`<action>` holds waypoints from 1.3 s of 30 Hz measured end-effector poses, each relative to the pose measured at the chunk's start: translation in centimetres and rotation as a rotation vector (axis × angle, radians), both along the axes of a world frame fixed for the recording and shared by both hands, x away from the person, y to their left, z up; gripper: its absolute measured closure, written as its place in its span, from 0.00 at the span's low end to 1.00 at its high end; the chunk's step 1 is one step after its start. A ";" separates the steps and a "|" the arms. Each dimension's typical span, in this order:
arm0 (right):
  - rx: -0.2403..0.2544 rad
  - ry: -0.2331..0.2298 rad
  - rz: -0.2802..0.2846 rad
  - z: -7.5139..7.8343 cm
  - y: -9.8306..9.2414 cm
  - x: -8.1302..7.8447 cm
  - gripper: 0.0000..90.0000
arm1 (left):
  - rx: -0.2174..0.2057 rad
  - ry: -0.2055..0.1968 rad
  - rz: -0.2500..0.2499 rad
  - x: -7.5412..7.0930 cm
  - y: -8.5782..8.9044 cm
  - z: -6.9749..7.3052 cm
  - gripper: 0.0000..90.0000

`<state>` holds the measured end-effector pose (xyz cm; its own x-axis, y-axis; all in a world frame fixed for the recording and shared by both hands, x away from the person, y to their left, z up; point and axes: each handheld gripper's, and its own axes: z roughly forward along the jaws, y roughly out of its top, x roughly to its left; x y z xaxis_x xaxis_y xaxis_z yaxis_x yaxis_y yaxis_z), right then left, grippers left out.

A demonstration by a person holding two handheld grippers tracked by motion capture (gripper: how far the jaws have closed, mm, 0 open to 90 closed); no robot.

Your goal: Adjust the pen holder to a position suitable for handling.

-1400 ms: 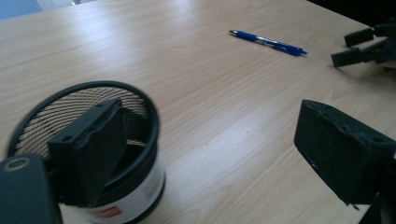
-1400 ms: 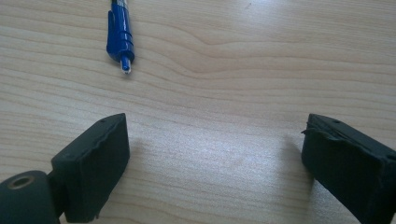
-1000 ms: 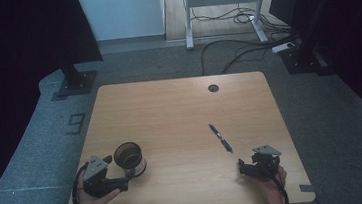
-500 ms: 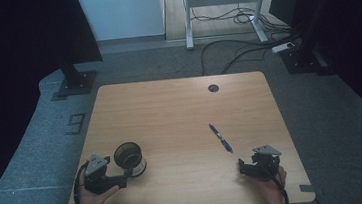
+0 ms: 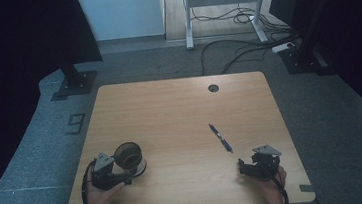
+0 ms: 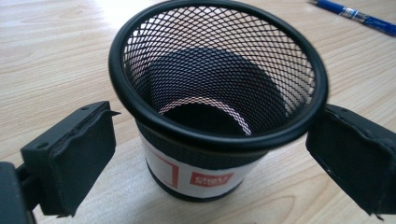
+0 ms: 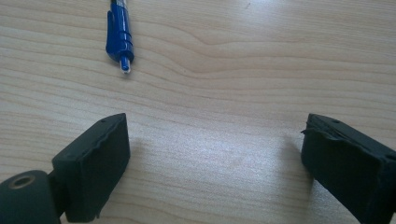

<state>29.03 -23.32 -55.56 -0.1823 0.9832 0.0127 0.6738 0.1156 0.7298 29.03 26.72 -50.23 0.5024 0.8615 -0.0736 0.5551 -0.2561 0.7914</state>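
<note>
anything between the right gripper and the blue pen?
No. In the right gripper view, only bare wood lies between the open right gripper and the blue pen; the high view agrees.

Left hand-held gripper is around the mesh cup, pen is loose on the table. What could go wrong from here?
1. The left hand-held gripper straddles the mesh pen cup with its jaws open, apparently not touching. The cup looks empty and light, so an uneven close may tip or push it.
2. The cup tapers toward its base, so a grip near the rim might slip.
3. The blue pen lies flat ahead of the open right hand-held gripper; the pads may roll it instead of catching it.
</note>
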 end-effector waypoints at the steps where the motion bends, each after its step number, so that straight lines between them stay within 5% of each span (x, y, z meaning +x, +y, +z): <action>1: 0.000 0.000 0.000 0.0 0.0 0.0 0.08 | 0.006 0.001 0.002 0.1 -0.1 -0.1 0.02; 14: 0.000 0.000 0.000 0.0 0.0 0.0 0.08 | 0.027 -0.033 -0.003 1.8 -1.2 -1.3 0.07; 39: 0.000 0.000 0.000 0.0 0.0 0.0 0.08 | 0.023 -0.087 -0.010 1.2 -2.1 -0.6 0.12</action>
